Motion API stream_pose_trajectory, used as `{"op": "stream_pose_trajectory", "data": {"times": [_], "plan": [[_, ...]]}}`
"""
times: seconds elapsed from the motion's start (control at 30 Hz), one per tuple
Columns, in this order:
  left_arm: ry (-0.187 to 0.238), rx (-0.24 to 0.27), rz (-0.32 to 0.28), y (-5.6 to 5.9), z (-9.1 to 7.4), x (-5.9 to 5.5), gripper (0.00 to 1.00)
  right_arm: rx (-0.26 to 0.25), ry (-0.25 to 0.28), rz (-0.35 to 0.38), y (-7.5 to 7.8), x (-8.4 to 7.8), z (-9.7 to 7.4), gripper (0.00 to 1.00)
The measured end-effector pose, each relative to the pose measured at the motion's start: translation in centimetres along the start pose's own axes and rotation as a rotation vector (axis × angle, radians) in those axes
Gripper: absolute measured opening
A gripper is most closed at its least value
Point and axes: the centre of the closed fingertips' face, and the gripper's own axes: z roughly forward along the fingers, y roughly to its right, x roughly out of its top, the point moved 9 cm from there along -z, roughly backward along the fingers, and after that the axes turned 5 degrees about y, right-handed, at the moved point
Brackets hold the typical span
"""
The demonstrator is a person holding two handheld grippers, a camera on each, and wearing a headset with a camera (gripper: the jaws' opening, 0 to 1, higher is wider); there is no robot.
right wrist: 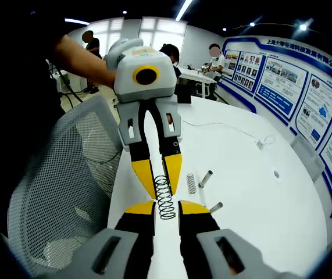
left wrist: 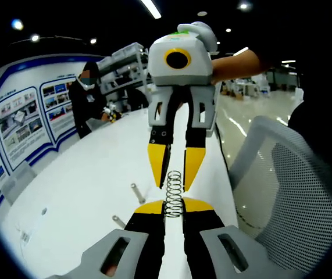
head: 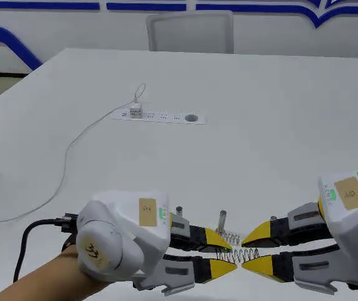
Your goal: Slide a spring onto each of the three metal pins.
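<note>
Spring position: the spring (head: pixel 244 254) lies crosswise between the two grippers, which face each other tip to tip low over the bench (head: pixel 260 144). One end sits between the yellow tips of each gripper.
Left gripper: the left gripper (left wrist: pixel 174 204) has its tips closed onto its end of the spring, with a coil touching both inner faces.
Right gripper: the right gripper (right wrist: pixel 167 206) has its tips a little wider than the coil around the other end. I cannot tell whether they press on it.
Springs counted: two. The second spring (right wrist: pixel 191 183) lies loose on the bench, just beyond the left gripper's tips.
Pins counted: two. The near pin (head: pixel 222 221) looks upright and is just beside the second spring. The far pin (head: pixel 179 211) is further along, behind the left gripper's jaws, and too small to judge.
Spring look: a thin, bright wire coil with open turns, straight, and longer than it is wide. Neither spring is on a pin.
Pin look: short, plain grey metal cylinders.
Further back: a white power strip (head: pixel 160 116) with a cord lies well apart from the work.
</note>
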Motion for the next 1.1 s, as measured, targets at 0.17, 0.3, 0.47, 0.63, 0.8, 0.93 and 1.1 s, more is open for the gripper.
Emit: {"op": "stream_pose_trajectory", "data": {"times": [0.17, 0.3, 0.47, 0.63, 0.8, 0.93, 1.1], "plan": [[0.021, -0.003, -0.020, -0.3, -0.3, 0.0, 0.09, 0.000, 0.024, 0.044, 0.0, -0.5, -0.1, 0.16], [0.031, -0.007, -0.005, -0.2, -0.4, 0.0, 0.09, -0.001, 0.075, 0.109, 0.2, -0.8, -0.2, 0.12], [0.059, -0.004, -0.039, -0.3, -0.7, -0.3, 0.09, 0.012, 0.138, 0.191, 0.3, -0.8, -0.2, 0.11], [0.109, 0.011, -0.090, -0.5, -1.1, -0.1, 0.09, 0.020, 0.226, 0.255, 0.4, -0.4, -0.7, 0.11], [0.112, 0.014, -0.084, -0.3, -1.2, 0.3, 0.09, 0.028, 0.289, 0.269, 0.4, 0.4, -1.0, 0.11], [0.107, 0.029, -0.083, -0.4, -1.2, 0.4, 0.09, 0.021, 0.323, 0.297, 0.5, 0.7, -0.9, 0.11], [0.101, 0.023, -0.095, -0.3, -1.2, 0.3, 0.09, 0.020, 0.341, 0.297, 0.3, 1.2, -0.7, 0.11]]}}
